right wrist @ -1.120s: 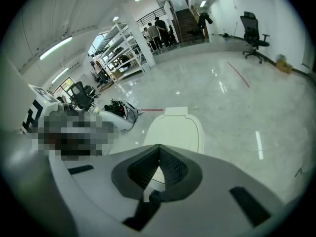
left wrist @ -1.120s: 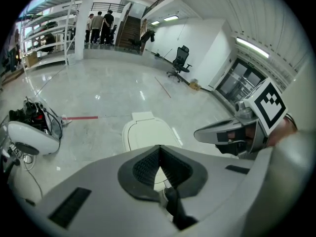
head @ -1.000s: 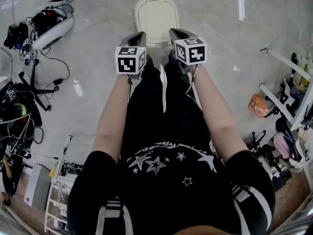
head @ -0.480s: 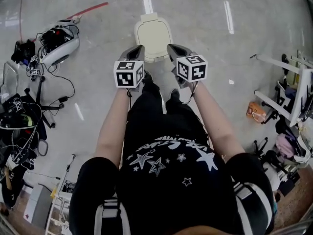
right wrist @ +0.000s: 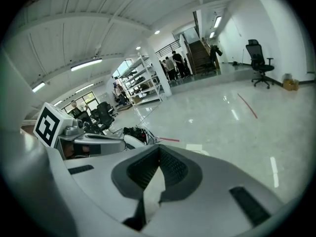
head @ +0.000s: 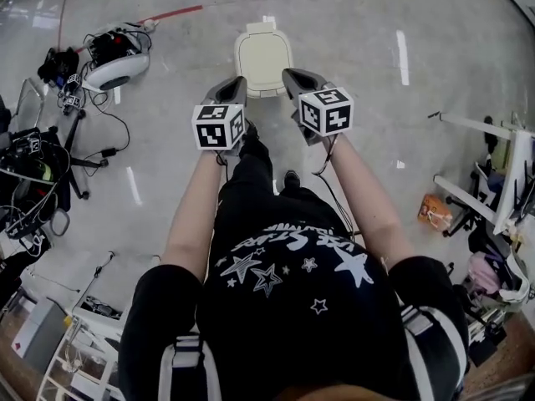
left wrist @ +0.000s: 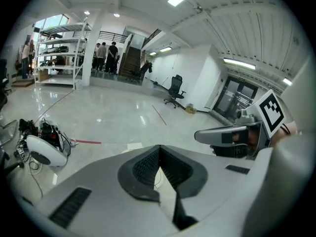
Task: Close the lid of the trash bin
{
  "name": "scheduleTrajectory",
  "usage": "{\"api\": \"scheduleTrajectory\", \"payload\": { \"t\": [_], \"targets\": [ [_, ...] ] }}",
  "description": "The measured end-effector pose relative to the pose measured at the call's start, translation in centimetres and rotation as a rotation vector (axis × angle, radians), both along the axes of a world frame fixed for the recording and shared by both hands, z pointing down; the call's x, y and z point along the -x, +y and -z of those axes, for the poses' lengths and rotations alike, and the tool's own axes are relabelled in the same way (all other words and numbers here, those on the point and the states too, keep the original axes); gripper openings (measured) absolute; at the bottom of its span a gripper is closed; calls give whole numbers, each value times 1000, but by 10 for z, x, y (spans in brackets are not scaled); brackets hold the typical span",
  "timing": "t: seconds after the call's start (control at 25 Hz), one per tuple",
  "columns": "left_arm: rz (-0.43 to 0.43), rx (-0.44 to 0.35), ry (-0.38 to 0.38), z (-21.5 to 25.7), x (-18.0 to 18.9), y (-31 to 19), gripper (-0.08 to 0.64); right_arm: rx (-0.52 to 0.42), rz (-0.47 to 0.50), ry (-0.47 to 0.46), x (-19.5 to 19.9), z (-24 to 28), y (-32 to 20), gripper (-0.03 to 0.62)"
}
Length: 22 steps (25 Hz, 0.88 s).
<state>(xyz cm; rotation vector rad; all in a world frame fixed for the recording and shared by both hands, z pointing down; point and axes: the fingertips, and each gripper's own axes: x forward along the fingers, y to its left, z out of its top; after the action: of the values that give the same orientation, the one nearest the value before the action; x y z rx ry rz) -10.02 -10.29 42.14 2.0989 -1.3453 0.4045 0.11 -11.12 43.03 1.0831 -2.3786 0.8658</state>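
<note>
In the head view a cream trash bin (head: 263,57) stands on the glossy floor ahead of my feet, its lid lying flat and closed. My left gripper (head: 235,86) and right gripper (head: 289,78) are held side by side at waist height, just short of the bin and apart from it. Both are shut with nothing between the jaws. In the left gripper view the left gripper (left wrist: 159,147) points over the floor, with the right gripper (left wrist: 232,135) beside it. The right gripper (right wrist: 159,148) likewise sees the left gripper (right wrist: 94,142).
A white device (head: 117,57) with tangled cables and a tripod (head: 50,161) lie on the floor at the left. Red tape (head: 171,12) marks the floor beyond. Racks (head: 493,182) and an orange item (head: 435,211) stand right. Shelving with people (left wrist: 103,53) and an office chair (left wrist: 174,89) are far off.
The bin now looks smaller and farther up the head view, as I have drawn back from it. Both grippers keep their place in front of my body, still shut.
</note>
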Motion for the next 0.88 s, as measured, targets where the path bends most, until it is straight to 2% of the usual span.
{"api": "scheduleTrajectory", "payload": {
  "t": [0.28,0.88],
  "targets": [
    [62,-91,8,44,-29,71,11,-63,33,-19,-40,31,66,-5],
    [74,-208,9,95,-105,209,11,-172,53,-58,-120,82,193,-5]
  ]
}}
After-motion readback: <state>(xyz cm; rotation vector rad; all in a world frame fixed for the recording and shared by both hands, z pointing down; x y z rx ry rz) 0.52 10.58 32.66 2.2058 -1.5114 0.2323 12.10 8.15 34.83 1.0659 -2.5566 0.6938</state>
